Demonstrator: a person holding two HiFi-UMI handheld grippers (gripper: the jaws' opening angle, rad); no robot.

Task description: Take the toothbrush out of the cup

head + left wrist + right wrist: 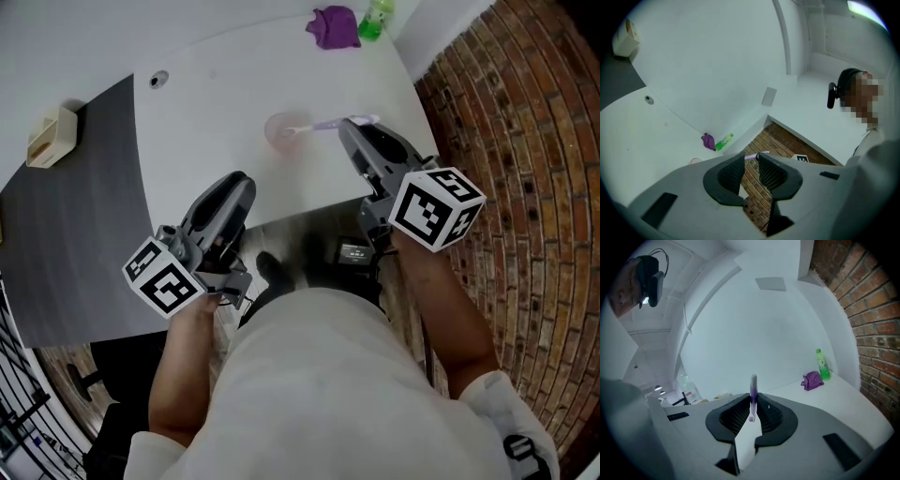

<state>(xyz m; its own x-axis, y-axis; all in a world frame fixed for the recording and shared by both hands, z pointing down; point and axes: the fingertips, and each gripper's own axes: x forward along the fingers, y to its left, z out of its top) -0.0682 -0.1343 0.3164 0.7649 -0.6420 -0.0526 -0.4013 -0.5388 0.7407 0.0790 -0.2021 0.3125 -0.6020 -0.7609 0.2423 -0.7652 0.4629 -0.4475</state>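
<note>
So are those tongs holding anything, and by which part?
The right tongs pinch the toothbrush by the purple stretch of its handle. The left tongs are open and hold nothing.

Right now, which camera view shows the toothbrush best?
The right gripper view: the toothbrush stands close and central, clamped in the right gripper. The head view shows it small, reaching toward the cup; the left gripper view catches only a purple sliver.
</note>
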